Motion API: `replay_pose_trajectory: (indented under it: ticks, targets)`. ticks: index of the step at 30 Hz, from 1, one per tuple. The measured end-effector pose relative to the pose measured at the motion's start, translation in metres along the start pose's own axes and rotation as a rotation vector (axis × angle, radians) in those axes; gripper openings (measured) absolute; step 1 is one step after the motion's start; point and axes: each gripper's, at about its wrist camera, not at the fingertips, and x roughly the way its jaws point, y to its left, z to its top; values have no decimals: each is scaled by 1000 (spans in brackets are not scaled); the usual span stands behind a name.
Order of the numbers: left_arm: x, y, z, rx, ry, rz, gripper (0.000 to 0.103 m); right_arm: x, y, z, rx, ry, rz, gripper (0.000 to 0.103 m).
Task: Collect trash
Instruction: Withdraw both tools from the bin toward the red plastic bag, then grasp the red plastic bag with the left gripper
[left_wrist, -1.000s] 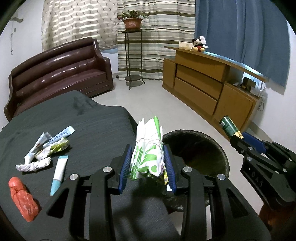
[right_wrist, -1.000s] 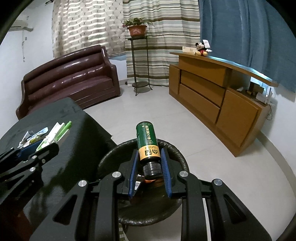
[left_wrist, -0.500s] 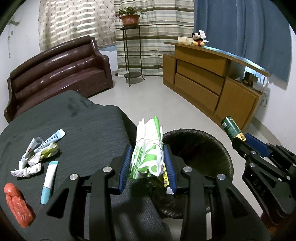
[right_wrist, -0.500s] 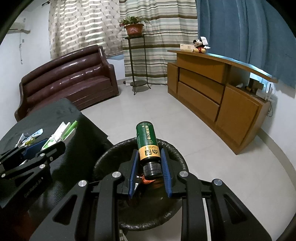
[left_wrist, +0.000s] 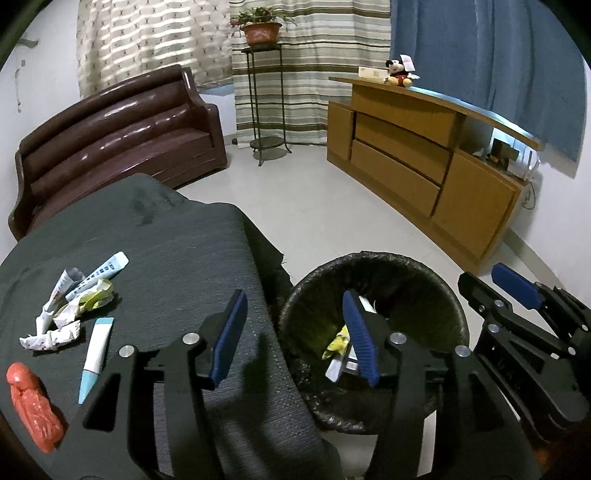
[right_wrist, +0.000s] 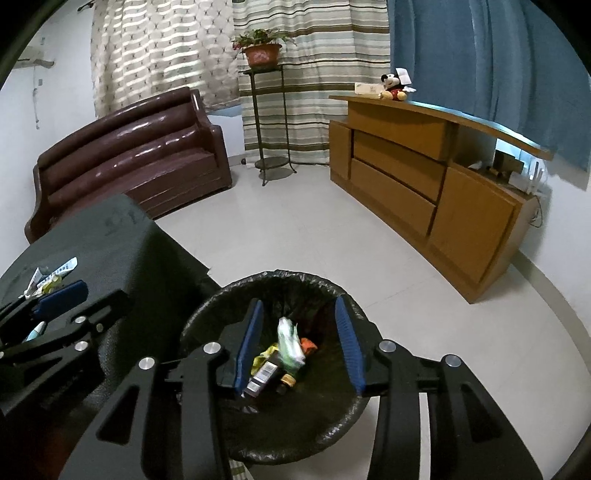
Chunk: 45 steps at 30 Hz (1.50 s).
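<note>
A table (left_wrist: 177, 258) covered with dark cloth is seen on the left, and a trash bin (right_wrist: 207, 317) lined with a black bag is placed just beside its edge on the floor. The right gripper (right_wrist: 300, 344) is held above the bin with its jaws wide apart and nothing between them. The left gripper (left_wrist: 291, 332) is held over the table edge and the bin rim, its jaws also apart and empty. Inside the bin a green and white packet (right_wrist: 290, 343), a dark bottle (right_wrist: 266, 373) and some yellow wrapping are lying together. On the table are left a red wrapper (left_wrist: 33, 406), a white and blue tube (left_wrist: 95, 352) and a small pile of crumpled papers (left_wrist: 74, 302), near each other.
</note>
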Motion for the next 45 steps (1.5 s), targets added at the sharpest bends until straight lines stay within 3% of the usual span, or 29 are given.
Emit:
replay_pose_trajectory:
  ticks: [7,18,26,36,40,45]
  targets:
    - [-14,16,-3,-22,-7,24,60,-6,7,0,-13,-10,8,49]
    - [-45,64,-19,-88,-11,112,61,-18,37,-1,-47,-6,84,62]
    - [-69,104,-34,-138,-1,182,62,-23,67,-10,-89,21,141,63]
    - [-100,152,-51,-228,-9,300,71,-34,107,-15,-153,23,196,64]
    - [-104,167,-59,-254,1,347,79,-36,119,-17,-175,29,213,64]
    - [-96,183,-67,-288,39,365,79,-36,132,-19,-186,36,232,64]
